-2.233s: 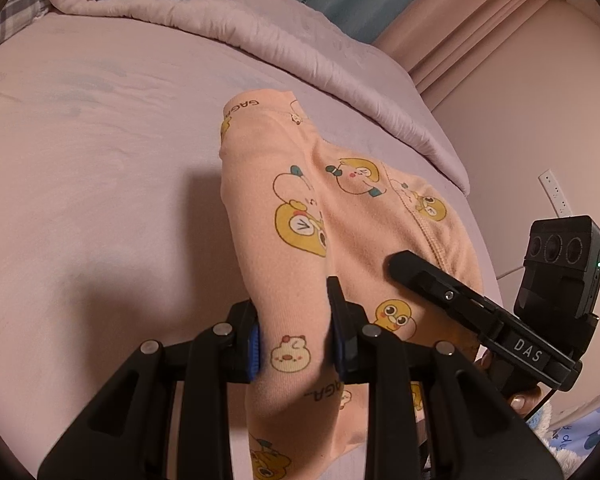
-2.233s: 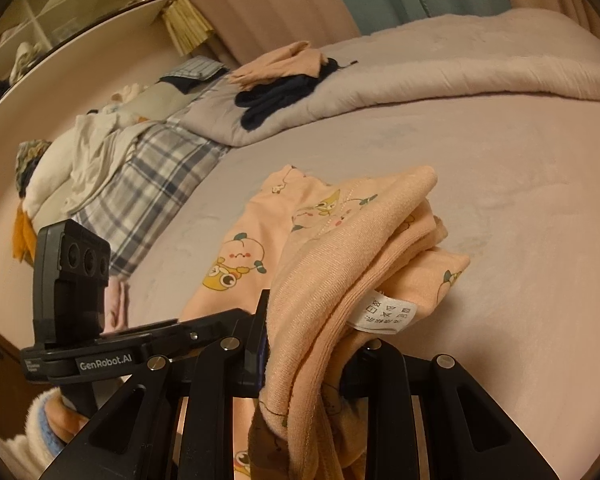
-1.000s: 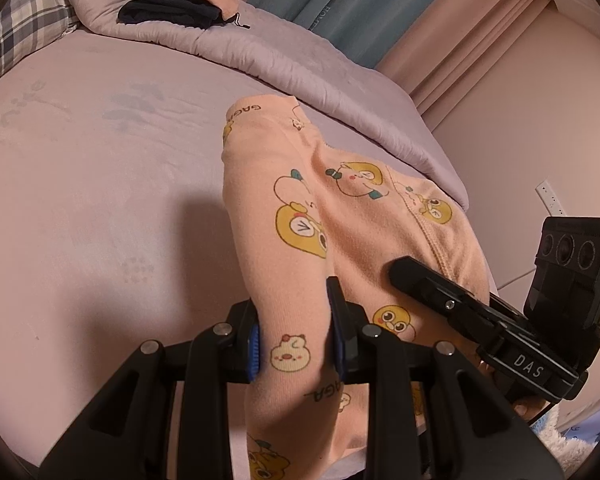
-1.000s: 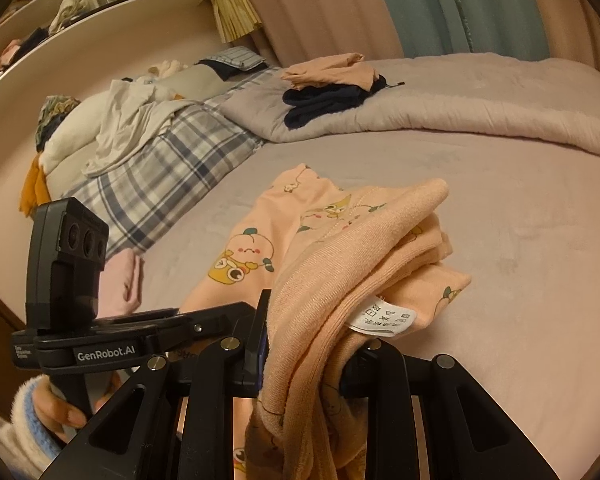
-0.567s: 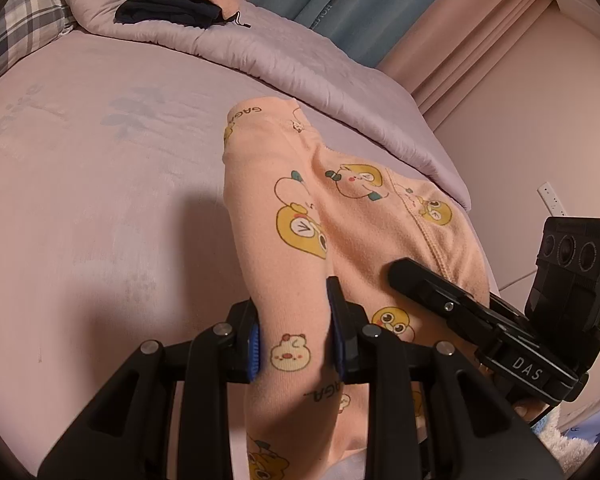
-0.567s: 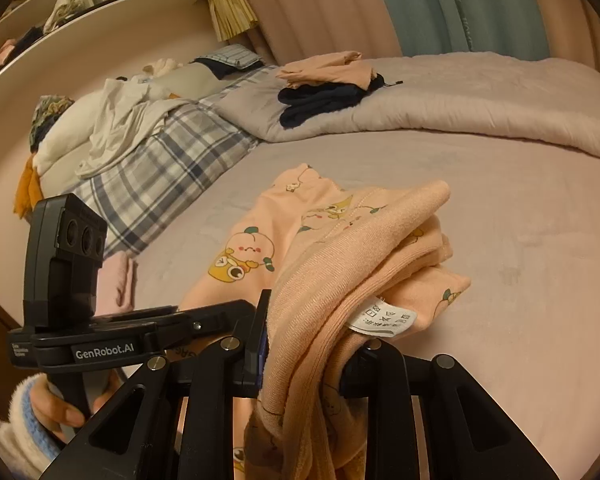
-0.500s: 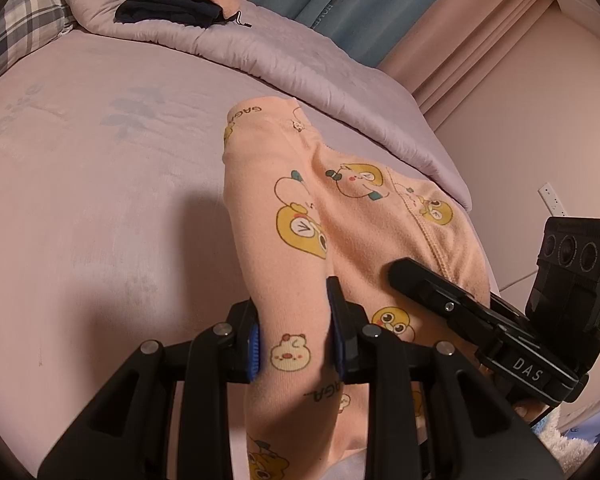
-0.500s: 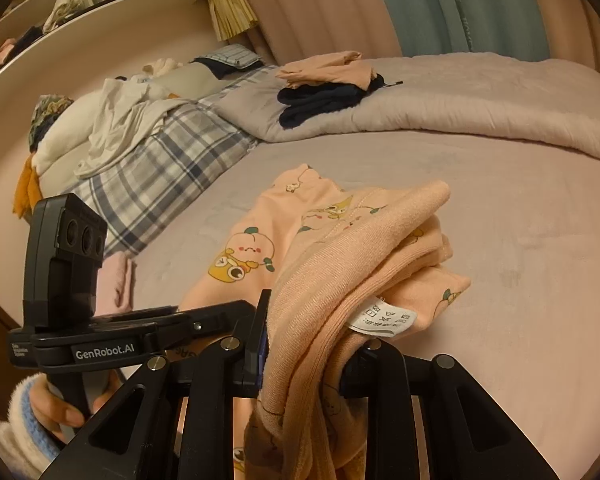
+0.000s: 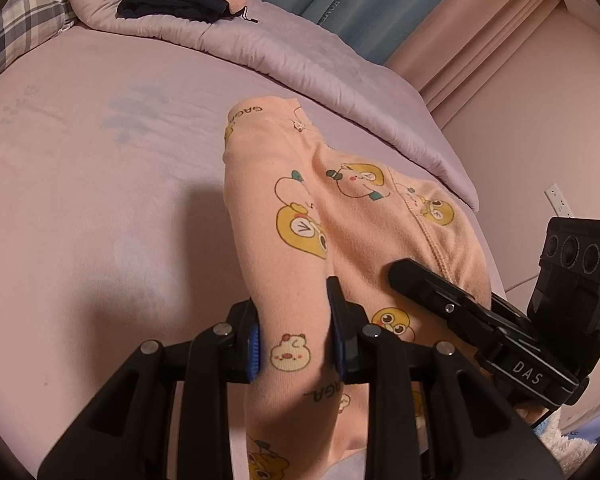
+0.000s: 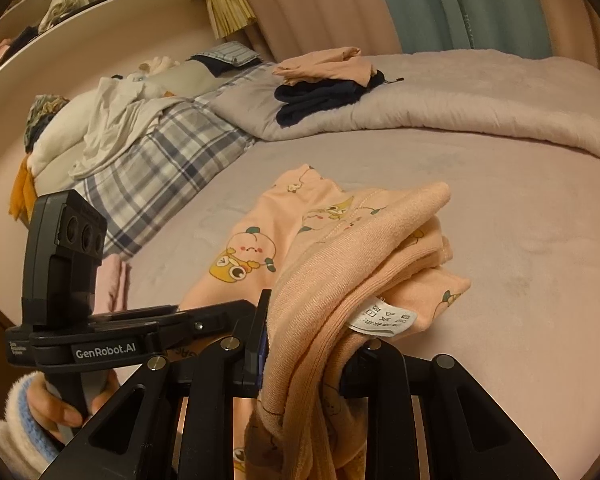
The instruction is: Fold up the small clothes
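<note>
Small peach pants (image 9: 300,216) printed with yellow cartoon figures stretch across the pink bed sheet (image 9: 100,200). My left gripper (image 9: 294,332) is shut on one leg near its lower end, blue pads pressing the cloth. In the left wrist view the right gripper (image 9: 396,276) sits to the right, its finger over the waistband. In the right wrist view my right gripper (image 10: 308,344) is shut on the bunched peach pants (image 10: 360,248) at the waistband, with a white care label (image 10: 384,318) hanging out. The left gripper (image 10: 236,316) sits at the lower left, a hand (image 10: 56,408) on its handle.
A grey duvet (image 10: 460,108) lies rolled along the far side, with folded dark and peach clothes (image 10: 324,84) on top. A plaid blanket (image 10: 152,168) and white laundry (image 10: 112,120) lie at the left. A folded pink cloth (image 10: 114,280) rests near the bed's edge.
</note>
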Demonstrator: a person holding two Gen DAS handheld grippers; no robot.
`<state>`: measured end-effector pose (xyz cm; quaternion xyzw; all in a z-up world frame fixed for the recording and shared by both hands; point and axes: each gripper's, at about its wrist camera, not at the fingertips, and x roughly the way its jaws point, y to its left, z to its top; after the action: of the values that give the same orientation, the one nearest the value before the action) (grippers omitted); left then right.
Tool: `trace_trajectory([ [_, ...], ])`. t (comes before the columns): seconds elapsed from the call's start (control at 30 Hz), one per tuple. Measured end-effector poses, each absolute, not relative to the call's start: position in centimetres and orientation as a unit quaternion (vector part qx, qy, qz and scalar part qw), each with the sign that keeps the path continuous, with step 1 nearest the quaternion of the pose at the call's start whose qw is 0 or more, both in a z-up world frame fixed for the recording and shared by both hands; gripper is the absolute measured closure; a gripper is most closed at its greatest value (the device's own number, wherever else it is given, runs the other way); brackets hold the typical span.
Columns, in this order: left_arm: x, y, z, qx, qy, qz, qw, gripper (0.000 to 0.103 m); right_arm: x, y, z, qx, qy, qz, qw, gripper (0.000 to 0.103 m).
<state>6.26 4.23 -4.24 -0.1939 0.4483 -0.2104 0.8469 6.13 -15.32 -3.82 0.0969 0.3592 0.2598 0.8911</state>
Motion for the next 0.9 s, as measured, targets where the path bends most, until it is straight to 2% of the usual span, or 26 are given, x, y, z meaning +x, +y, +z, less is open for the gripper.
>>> trace_trajectory([
  [0.9,8.1,4.0,-4.7,-0.195,0.458,-0.194,0.845,0.076,9.3,-14.2,-5.2,0.097,0.359,0.252,0.894,0.076],
])
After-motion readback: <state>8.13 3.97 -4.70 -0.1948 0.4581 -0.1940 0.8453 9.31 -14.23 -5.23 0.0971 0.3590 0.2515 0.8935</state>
